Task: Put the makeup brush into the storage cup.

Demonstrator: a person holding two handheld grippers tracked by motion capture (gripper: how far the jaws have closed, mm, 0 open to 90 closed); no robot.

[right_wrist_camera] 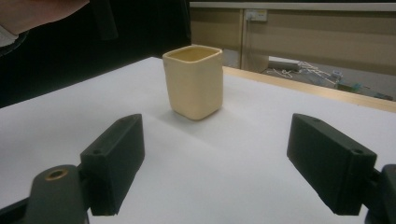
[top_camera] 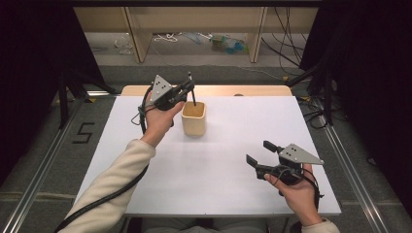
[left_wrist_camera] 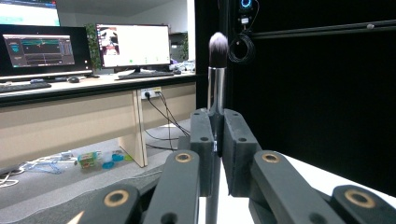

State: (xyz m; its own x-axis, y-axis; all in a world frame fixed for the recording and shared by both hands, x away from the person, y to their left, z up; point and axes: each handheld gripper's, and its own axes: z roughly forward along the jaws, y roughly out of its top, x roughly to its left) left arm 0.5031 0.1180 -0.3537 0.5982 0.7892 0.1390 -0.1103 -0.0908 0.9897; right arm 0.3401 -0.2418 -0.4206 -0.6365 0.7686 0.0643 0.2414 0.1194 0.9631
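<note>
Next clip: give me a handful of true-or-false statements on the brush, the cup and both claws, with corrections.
1. The left claw is shut on the makeup brush. True.
2. The brush is held bristles down. False: the bristles point up, the handle end toward the cream cup.
3. The right claw grips the cup. False: it is open, apart from the cup.
4. The cup stands upright on the white table. True.
5. The cup lies tipped over. False: it stands.

Upright brush (left_wrist_camera: 217, 70) over beige cup (top_camera: 194, 118)
</note>
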